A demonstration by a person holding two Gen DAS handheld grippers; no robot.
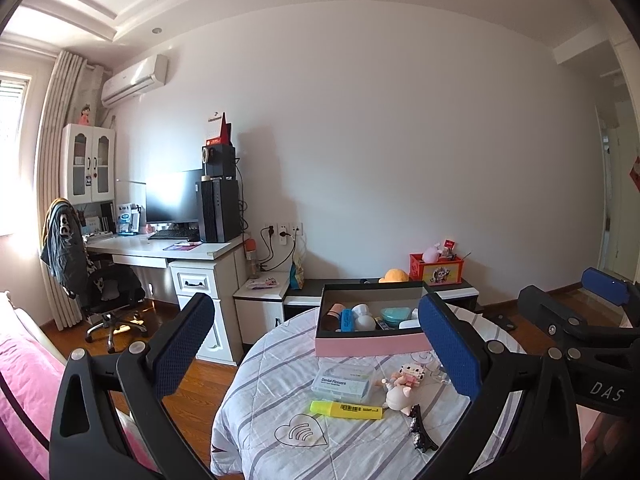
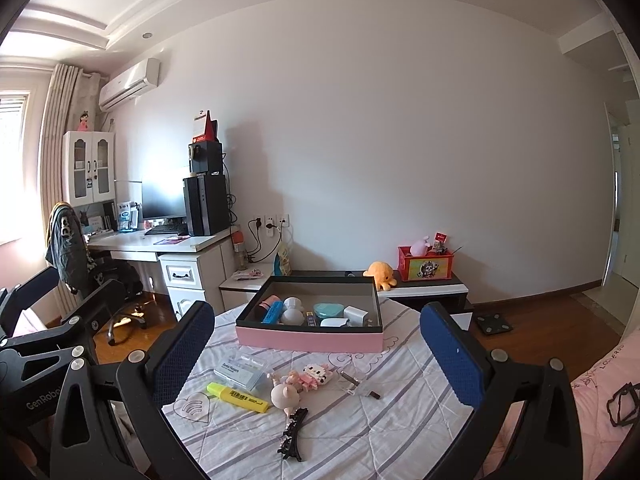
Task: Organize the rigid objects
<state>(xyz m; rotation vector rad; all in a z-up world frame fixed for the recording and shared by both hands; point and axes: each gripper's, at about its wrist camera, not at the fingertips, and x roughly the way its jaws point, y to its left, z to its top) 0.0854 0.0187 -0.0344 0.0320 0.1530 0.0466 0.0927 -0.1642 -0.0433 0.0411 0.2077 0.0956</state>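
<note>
Hovering tongs: left tongs [image 1: 316, 344] and right tongs [image 2: 316, 350] are held spread wide above the bench [image 2: 400, 420], nothing gripped.
Pink box [image 2: 308, 340]: set at the far side of the bench; several small items are seen inside.
Loose items: yellow highlighter [image 2: 238, 397], floss case [image 2: 242, 370], pig figure [image 2: 285, 396], black hair clip [image 2: 293, 434], laid in front of the box.

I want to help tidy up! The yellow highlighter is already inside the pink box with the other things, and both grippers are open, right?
Not quite. The yellow highlighter is not in the pink box; it lies on the striped cloth in front of the box, beside the dental flosser pack. The right wrist view shows this clearly. The rest is right: the left gripper and right gripper are both open.
</note>
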